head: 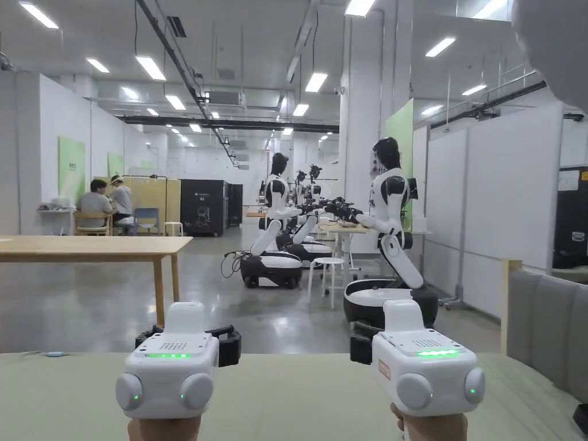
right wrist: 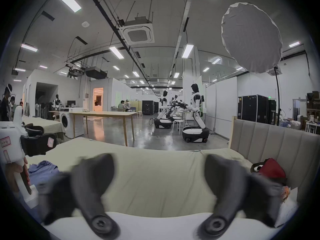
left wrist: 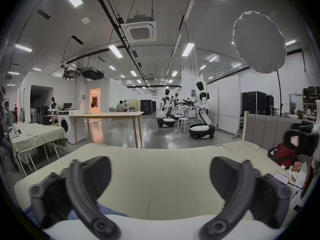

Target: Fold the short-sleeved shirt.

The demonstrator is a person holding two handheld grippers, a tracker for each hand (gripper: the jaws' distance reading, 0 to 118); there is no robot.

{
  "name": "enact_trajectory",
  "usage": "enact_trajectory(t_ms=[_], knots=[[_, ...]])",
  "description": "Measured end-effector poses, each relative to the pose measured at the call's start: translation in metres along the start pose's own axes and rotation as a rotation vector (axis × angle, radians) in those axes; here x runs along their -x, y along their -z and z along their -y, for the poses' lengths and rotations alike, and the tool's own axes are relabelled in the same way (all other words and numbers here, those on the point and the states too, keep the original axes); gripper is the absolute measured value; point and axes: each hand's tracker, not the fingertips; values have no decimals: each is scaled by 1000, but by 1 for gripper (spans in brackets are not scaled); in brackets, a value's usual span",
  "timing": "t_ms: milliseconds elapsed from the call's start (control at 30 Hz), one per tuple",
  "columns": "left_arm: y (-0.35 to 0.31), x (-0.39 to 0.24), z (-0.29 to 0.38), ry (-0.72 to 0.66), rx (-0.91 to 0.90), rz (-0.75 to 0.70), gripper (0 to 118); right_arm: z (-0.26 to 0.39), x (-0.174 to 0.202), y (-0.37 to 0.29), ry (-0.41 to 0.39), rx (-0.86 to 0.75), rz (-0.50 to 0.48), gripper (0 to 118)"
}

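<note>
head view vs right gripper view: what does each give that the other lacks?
Right gripper view: the right gripper from inside, jaws wide apart; the blue shirt bunched on the bed near the left gripper; a red bag against the headboard. Head view: the grippers' white backs, green lights lit. Shared: bed, wooden table, humanoid robots.

We see the blue shirt lying crumpled on the pale green bed cover, near its left edge.
</note>
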Motion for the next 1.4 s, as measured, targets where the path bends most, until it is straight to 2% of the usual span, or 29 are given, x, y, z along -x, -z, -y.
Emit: enact_trajectory(t_ms=[33, 67, 100, 133, 200, 400, 533, 633, 800, 833, 933, 1067, 1167, 1233, 1400], knots=[[-2, -1, 0, -4, -10, -3, 75, -1, 3, 3, -51, 28, 40, 18], [-3, -4, 0, 2, -11, -23, 36, -1, 9, 5, -140, 43, 131, 0], [-3, -5, -1, 1, -6, -25, 0, 3, 12, 5, -117, 37, 94, 0], [-5, -5, -1, -7, -19, -37, 0, 5, 12, 3, -105, 37, 59, 0], [-4, -1, 0, -64, -9, 38, 0, 8, 14, 3, -105, 33, 58, 0], [-2, -4, -1, 0, -1, 13, 0, 8, 19, -3, -107, 28, 71, 0], [-8, 21, -1, -40, 7, 16, 0, 2, 37, 1, -99, 23, 58, 0], [-20, 58, 3, -12, 2, -62, 0, -2, 77, 3, -82, 1, -7, 0], [-54, 142, 9, 27, 23, -218, 0, -7, 186, 4, -120, -34, -210, 0], [-61, 159, 10, 22, 32, -257, 0, -6, 199, 14, -127, -30, -245, 0], [-87, 208, 12, -4, 47, -344, 0, -4, 259, 9, -116, -29, -355, 0], [-110, 250, 15, -19, 43, -424, 0, 7, 295, 23, -108, -31, -395, 0], [-114, 269, 19, 0, 66, -435, 0, 10, 299, 30, -116, -19, -420, 0], [-108, 280, 22, 19, 155, -352, 0, 16, 295, 30, -118, -11, -428, 0], [-54, 295, 56, 119, 662, -162, 0, 22, 276, 14, -116, -3, -474, 0]])
